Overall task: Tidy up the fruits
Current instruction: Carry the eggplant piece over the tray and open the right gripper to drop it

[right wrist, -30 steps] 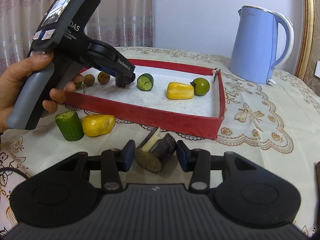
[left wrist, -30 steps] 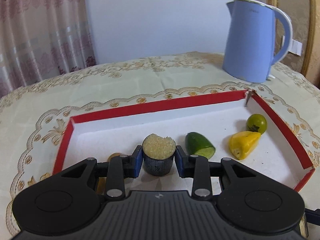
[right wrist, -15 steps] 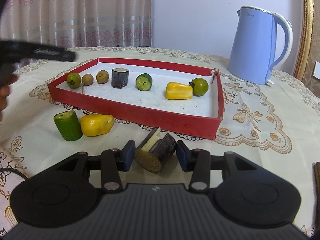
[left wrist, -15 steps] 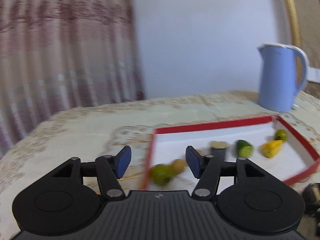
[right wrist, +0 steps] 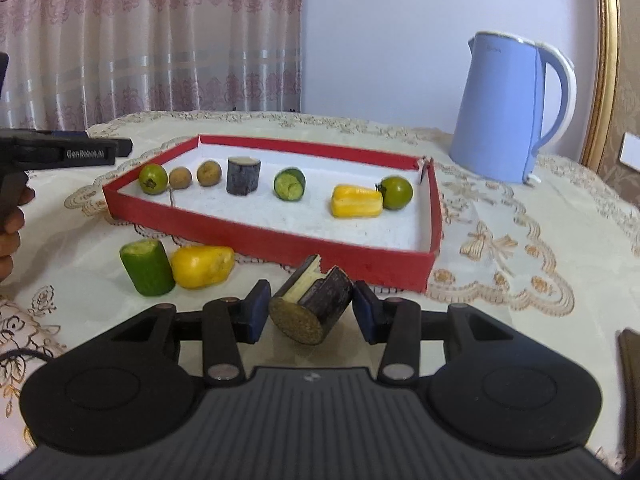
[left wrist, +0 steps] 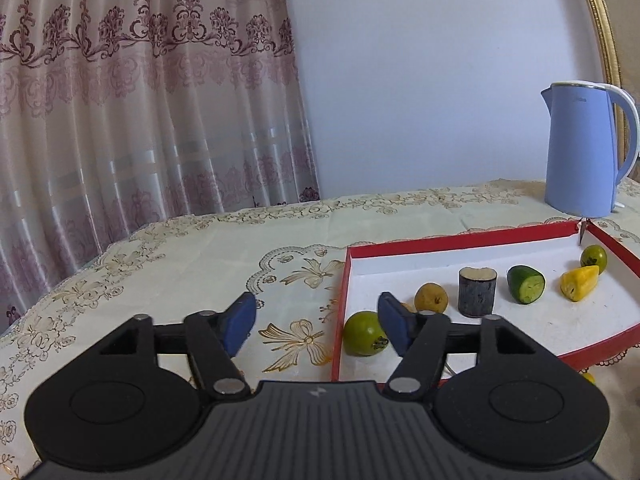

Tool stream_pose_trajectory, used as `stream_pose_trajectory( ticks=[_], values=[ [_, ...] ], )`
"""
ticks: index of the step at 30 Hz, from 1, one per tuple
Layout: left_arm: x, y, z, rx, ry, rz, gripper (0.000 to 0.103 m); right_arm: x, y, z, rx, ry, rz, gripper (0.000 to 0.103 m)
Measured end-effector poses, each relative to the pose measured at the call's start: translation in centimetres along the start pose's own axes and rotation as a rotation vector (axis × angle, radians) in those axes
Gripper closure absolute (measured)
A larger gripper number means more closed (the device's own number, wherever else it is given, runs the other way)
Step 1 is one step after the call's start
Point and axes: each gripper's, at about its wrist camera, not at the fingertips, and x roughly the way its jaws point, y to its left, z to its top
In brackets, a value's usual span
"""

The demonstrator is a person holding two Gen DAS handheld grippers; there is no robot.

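Left wrist view: your left gripper (left wrist: 316,322) has released the dark sugarcane stub (left wrist: 477,291), which now stands upright in the red tray (left wrist: 460,238), and has swung away to the tray's left end. Its jaws are opening with nothing between them. That piece counts as placed.

Right wrist view: your right gripper (right wrist: 308,312) has not moved. It brackets a second sugarcane piece (right wrist: 312,309) lying on the tablecloth (right wrist: 500,264) outside the tray; pad contact cannot be confirmed. Judge this piece next.
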Motion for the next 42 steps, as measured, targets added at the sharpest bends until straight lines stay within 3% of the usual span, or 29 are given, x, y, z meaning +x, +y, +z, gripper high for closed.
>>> stream_pose_trajectory(
  ticks=[16, 19, 30, 31, 35, 42],
  values=[
    [0.3, 0.1, -0.2, -0.006, 0.023, -0.029, 0.033, 6.1, -0.9, 7.0, -0.04, -0.005, 0.0, 0.061],
    [0.3, 0.1, -0.2, -0.007, 0.022, -0.03, 0.027, 8.2, -1.1, 8.2, -0.047, 0.018, -0.024, 0.061],
    [0.4, 0.3, -0.2, -0.016, 0.028, -0.035, 0.026, 15.0, -2.1, 10.1, -0.006, 0.145, -0.056, 0.061],
    [0.5, 0.3, -0.2, -0.018, 0.03, -0.036, 0.026, 15.1, -2.1, 10.0, -0.009, 0.146, -0.06, 0.058],
    [0.6, 0.4, -0.2, -0.02, 0.035, -0.035, 0.026, 13.8, -2.2, 9.9, -0.001, 0.112, -0.076, 0.055],
    [0.4, 0.5, -0.2, -0.024, 0.035, -0.045, 0.026, 5.0, -1.2, 8.1, -0.079, -0.072, -0.104, 0.055]
  ],
)
